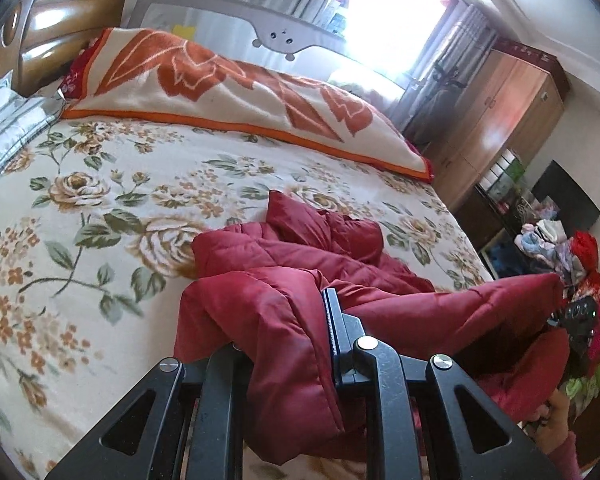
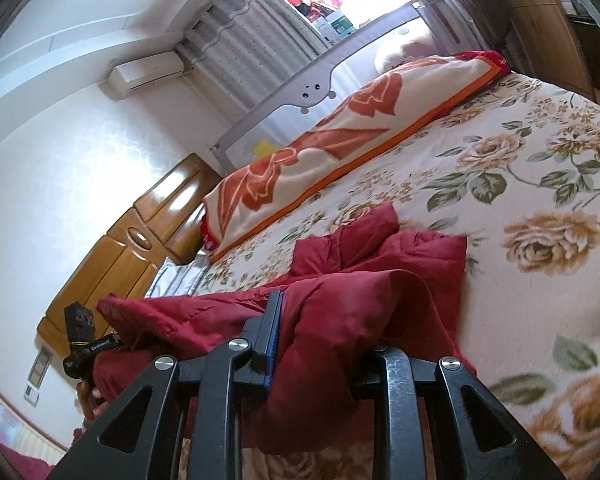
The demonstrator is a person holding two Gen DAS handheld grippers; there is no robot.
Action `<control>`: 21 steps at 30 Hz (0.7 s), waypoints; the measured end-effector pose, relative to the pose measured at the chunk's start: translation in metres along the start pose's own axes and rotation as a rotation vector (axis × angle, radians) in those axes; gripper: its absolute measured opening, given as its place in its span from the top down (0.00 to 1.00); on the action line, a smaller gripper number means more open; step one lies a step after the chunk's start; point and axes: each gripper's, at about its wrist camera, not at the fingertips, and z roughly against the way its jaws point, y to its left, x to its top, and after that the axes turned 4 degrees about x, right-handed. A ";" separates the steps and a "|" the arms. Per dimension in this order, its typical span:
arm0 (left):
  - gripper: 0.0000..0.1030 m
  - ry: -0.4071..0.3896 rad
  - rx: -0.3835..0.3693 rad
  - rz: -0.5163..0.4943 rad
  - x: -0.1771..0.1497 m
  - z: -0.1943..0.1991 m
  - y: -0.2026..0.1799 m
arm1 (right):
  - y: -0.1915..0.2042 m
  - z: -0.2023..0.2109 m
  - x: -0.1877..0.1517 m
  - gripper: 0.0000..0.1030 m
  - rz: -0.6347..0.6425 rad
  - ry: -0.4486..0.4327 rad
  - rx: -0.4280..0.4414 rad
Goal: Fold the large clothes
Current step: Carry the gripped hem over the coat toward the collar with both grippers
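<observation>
A dark red padded jacket (image 1: 300, 264) lies crumpled on the floral bed cover (image 1: 100, 208), its near edge lifted. My left gripper (image 1: 300, 320) is shut on a fold of the jacket; one blue-edged finger (image 1: 334, 320) shows, the other is hidden under cloth. My right gripper (image 2: 316, 320) is shut on another part of the same jacket (image 2: 360, 280), with one finger (image 2: 272, 328) visible. The right gripper also shows at the right edge of the left wrist view (image 1: 580, 316), and the left gripper shows at the left in the right wrist view (image 2: 84, 340). The jacket hangs stretched between them.
A folded orange and white blanket (image 1: 236, 92) lies along the far side of the bed before a grey bed rail (image 1: 276, 36). A wooden headboard (image 1: 60, 12) stands at left, a wardrobe (image 1: 512, 112) and a pile of clothes (image 1: 572, 256) at right.
</observation>
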 end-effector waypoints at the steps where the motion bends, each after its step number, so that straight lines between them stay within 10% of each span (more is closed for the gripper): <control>1: 0.84 -0.016 -0.015 -0.003 0.006 -0.006 -0.001 | -0.003 -0.005 0.004 0.78 -0.006 -0.002 -0.006; 21: 0.83 0.087 0.126 0.013 0.077 -0.160 -0.006 | -0.078 -0.106 0.045 0.77 -0.136 0.011 -0.166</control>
